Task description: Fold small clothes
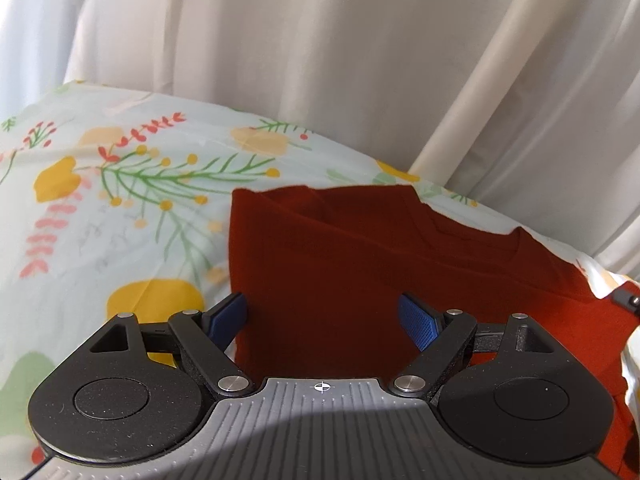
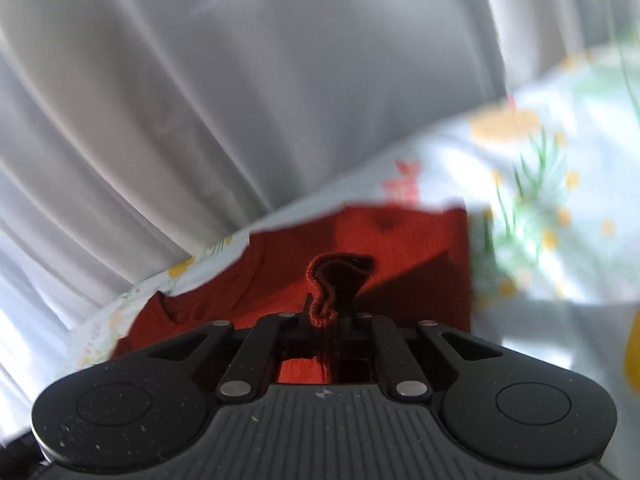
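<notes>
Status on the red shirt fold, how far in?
Done: the red shirt lies on the floral sheet with one side already folded in, giving a straight left edge in the left wrist view. In hand: the right gripper is shut on a bunched hem, lifted over the shirt. The left gripper is open, holding nothing. Left: lay that fold down and finish folding.
</notes>
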Available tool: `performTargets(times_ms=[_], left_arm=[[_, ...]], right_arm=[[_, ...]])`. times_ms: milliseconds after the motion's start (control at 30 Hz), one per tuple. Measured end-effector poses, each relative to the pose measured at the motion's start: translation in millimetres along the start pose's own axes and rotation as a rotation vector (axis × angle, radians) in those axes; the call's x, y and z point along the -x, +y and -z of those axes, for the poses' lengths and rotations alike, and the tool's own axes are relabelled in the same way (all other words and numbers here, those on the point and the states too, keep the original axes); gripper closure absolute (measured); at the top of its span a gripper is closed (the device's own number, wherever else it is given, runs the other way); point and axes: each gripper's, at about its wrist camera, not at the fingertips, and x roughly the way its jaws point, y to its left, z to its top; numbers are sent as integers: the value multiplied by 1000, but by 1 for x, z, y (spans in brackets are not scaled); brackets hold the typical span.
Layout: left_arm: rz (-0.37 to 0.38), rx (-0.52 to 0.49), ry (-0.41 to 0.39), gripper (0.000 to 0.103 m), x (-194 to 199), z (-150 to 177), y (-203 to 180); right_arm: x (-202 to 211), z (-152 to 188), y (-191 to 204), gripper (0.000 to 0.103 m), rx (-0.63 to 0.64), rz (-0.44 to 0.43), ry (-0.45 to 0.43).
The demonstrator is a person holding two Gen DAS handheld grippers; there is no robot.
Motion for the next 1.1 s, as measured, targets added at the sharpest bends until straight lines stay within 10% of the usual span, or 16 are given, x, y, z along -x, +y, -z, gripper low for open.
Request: performTargets(times_ms=[400,533,800,1100], left_arm=[[105,-121,25,16,6,3,-35],[162,-198,58,17,-14,9,-63],[47,-266,24,19,-50,7,-72],[27,-214,13,18,-41,1,-55]], right_arm=[[24,0,3,78,18,166,-154],[6,16,35,78,195,38,23],[-47,33,68,84,476,156,58],[-38,26,62,84,469,187,43]])
